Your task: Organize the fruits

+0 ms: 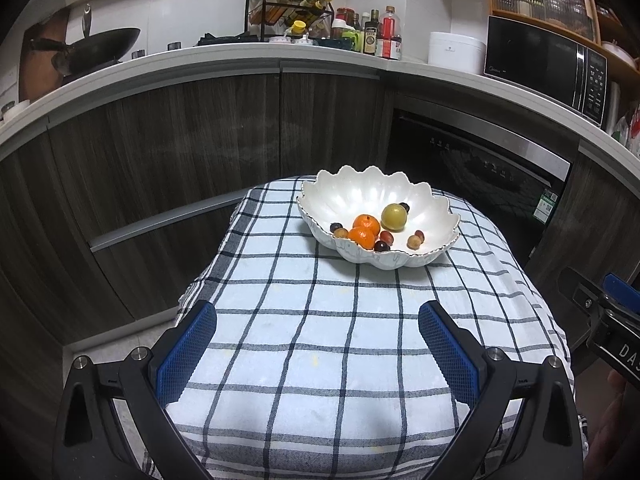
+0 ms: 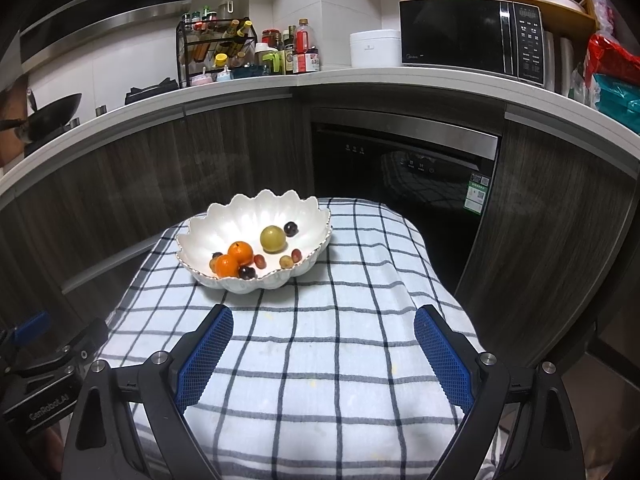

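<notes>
A white scalloped bowl stands at the far end of a checked tablecloth. In it lie two oranges, a yellow-green round fruit and several small dark and tan grapes. My left gripper is open and empty, low over the cloth, well short of the bowl. In the right wrist view the bowl sits ahead to the left with the oranges and the green fruit. My right gripper is open and empty, just short of the bowl.
Dark wood cabinets and a dishwasher stand behind the table. The counter holds a wok, a spice rack, bottles, a white cooker and a microwave. The other gripper's body shows at the right edge.
</notes>
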`<action>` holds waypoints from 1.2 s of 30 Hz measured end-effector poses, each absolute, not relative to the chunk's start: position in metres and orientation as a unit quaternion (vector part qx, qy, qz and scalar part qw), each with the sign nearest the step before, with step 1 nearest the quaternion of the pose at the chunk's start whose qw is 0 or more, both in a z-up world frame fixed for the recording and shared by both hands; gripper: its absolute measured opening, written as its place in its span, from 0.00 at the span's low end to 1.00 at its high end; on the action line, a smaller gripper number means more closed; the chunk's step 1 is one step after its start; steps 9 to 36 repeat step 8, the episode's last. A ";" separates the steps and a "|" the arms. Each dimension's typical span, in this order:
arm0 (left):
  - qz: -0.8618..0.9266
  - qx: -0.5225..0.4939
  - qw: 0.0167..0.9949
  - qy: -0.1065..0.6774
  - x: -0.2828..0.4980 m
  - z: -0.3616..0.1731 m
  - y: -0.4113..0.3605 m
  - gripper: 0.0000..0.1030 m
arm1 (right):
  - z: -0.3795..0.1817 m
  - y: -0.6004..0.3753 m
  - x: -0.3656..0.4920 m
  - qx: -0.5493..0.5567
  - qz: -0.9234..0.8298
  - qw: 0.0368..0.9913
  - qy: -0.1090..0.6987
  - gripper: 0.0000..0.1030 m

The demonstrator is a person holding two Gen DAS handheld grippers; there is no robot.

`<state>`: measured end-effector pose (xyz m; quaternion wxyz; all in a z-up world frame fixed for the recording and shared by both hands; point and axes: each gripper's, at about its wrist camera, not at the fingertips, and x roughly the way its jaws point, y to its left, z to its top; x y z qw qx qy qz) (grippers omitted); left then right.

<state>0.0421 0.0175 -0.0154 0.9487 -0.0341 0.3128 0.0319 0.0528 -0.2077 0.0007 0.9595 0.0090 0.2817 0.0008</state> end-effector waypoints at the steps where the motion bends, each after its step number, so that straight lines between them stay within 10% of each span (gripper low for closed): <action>1: 0.033 -0.034 0.949 0.313 0.042 -0.015 0.018 1.00 | 0.001 -0.208 0.053 0.009 0.001 0.959 0.282 0.90; 36: 0.033 -0.035 0.948 0.314 0.043 -0.016 0.019 1.00 | -0.001 -0.208 0.053 0.009 0.000 0.959 0.283 0.90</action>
